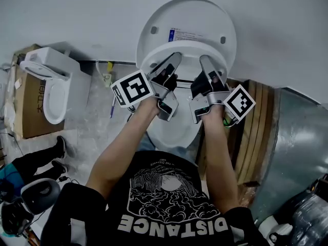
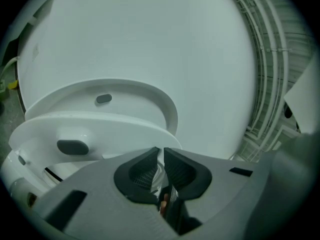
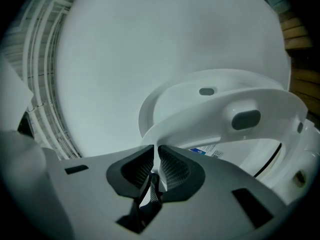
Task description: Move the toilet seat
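Left gripper (image 2: pixel 161 153): your fingers are nearly together, clamped on the toilet seat (image 2: pixel 100 126) front rim. Right gripper (image 3: pixel 155 150): likewise clamped on that rim. Seat: lifted partway off the bowl (image 1: pixel 174 132), lid (image 1: pixel 187 14) behind.

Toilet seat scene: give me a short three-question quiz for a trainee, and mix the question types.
1. True or false: only the left gripper has its fingers shut on the toilet seat.
2. Multiple choice: in the head view, the second toilet is at A the left, B the right, C the bottom middle.
3. Fill in: the lid is ____, not down.

Key
1. False: the right gripper grips the seat too.
2. A
3. up
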### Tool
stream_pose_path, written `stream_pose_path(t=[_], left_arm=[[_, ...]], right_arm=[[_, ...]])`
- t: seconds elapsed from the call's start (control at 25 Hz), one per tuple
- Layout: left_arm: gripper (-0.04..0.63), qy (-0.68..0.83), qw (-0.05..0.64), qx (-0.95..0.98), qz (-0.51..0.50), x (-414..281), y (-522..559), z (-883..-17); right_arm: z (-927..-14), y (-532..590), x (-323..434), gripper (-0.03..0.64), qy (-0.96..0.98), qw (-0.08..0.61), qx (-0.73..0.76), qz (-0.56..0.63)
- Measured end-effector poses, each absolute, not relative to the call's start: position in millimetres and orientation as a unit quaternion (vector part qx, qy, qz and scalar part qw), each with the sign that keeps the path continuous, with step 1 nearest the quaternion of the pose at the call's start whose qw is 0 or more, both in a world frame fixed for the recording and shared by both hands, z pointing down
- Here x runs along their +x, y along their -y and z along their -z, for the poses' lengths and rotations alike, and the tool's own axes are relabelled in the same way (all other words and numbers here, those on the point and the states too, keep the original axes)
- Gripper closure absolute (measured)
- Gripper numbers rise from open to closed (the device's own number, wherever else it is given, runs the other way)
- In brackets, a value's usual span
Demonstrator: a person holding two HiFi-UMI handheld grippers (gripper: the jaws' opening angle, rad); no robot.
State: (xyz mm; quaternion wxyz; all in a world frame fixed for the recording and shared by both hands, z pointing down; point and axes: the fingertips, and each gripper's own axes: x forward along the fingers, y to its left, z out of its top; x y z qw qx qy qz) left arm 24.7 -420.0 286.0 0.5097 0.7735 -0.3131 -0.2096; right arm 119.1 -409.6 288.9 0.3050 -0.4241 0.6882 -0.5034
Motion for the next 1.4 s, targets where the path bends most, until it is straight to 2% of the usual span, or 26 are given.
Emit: stream_pose_path(t=[1.04, 1.4], left_arm=[[0.549, 0.277, 0.498, 0.798, 0.196, 34.5, 419.6, -277.5], [0.552, 0.289, 0.504, 0.790, 0.196, 37.9, 463.9, -283.9]], right_arm=[[-278.8, 406.1, 129.0, 0.572, -0.678, 0.329, -0.462, 0.467], [-283.8, 451.6, 133.5, 0.572, -0.677, 0.310, -0.473, 0.471]])
